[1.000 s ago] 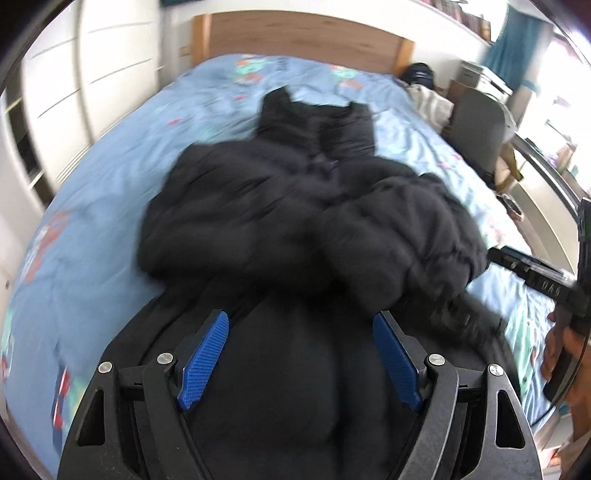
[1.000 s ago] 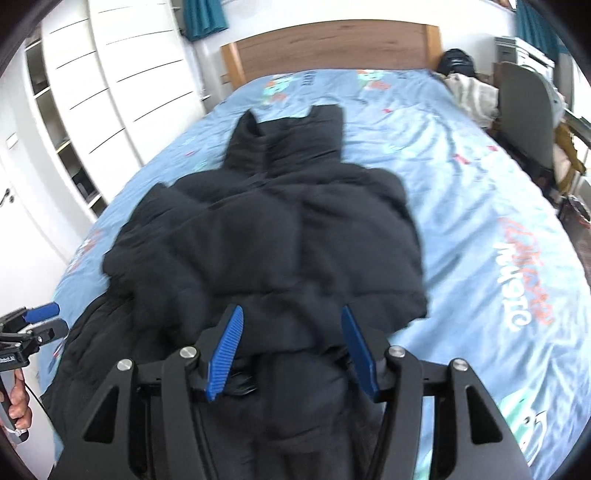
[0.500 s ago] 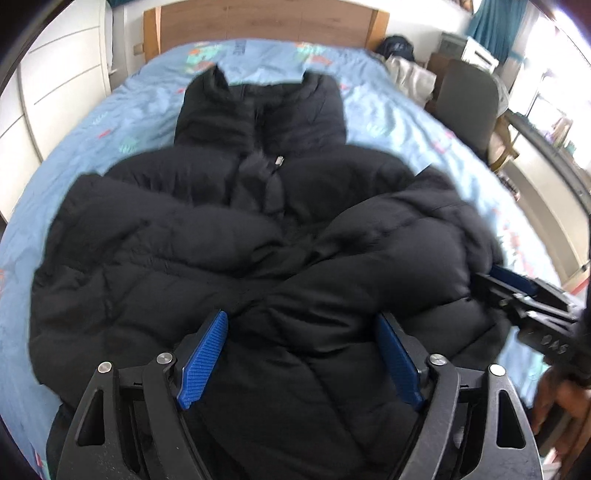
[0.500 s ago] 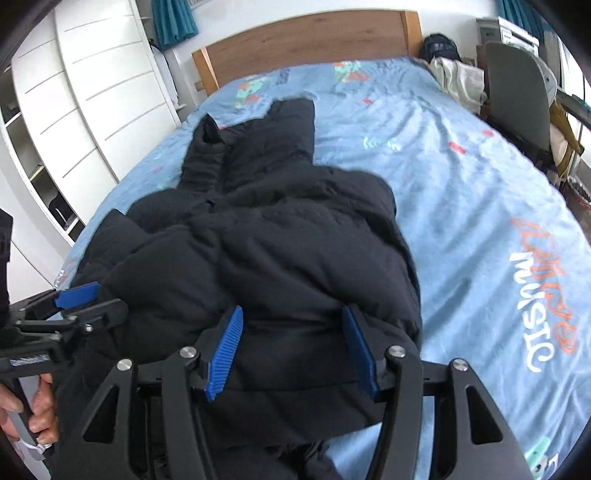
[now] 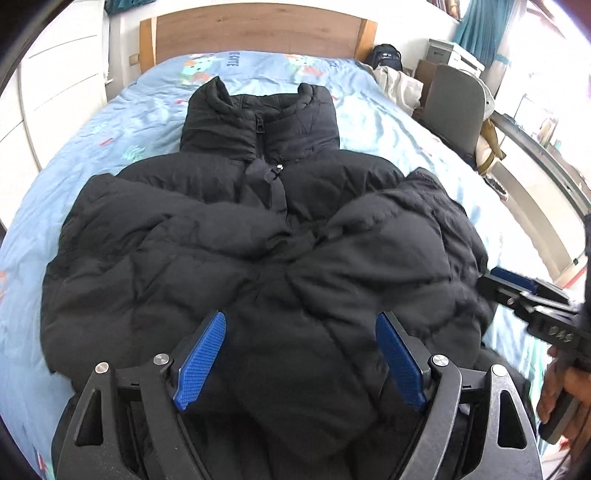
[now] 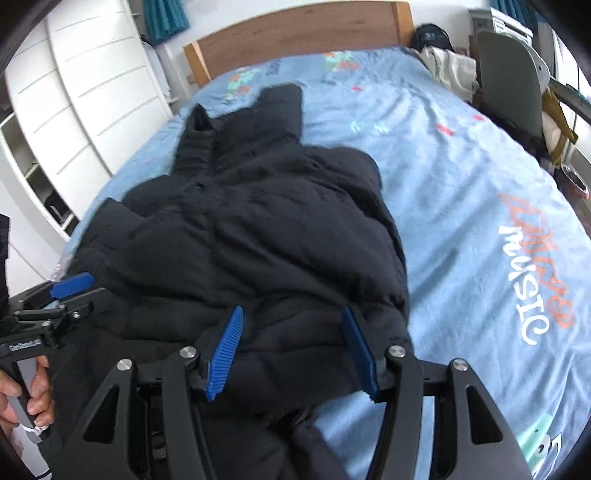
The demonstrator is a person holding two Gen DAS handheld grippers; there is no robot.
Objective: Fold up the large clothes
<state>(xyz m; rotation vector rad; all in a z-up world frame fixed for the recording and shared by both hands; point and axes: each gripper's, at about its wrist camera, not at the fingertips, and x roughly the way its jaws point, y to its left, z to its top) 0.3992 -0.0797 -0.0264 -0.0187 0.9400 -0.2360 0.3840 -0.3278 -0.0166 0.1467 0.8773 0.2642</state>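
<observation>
A large black puffer jacket (image 5: 258, 236) lies front up on the blue bed, collar toward the headboard, both sleeves folded in over its chest. It also shows in the right wrist view (image 6: 258, 236). My left gripper (image 5: 299, 328) is open and empty, hovering over the jacket's lower middle. My right gripper (image 6: 293, 325) is open and empty over the jacket's right lower edge. Each gripper shows in the other's view: the right one (image 5: 517, 291) at the jacket's right side, the left one (image 6: 70, 291) at its left side.
The bed (image 6: 480, 206) has a blue printed sheet and a wooden headboard (image 5: 258, 33). White wardrobes (image 6: 92, 92) stand on the left. A grey chair (image 5: 458, 107), a backpack and a pale bundle sit by the bed's far right corner.
Both grippers have moved forward and up over the jacket, so more of it and the collar shows. Both stayed open and empty.
</observation>
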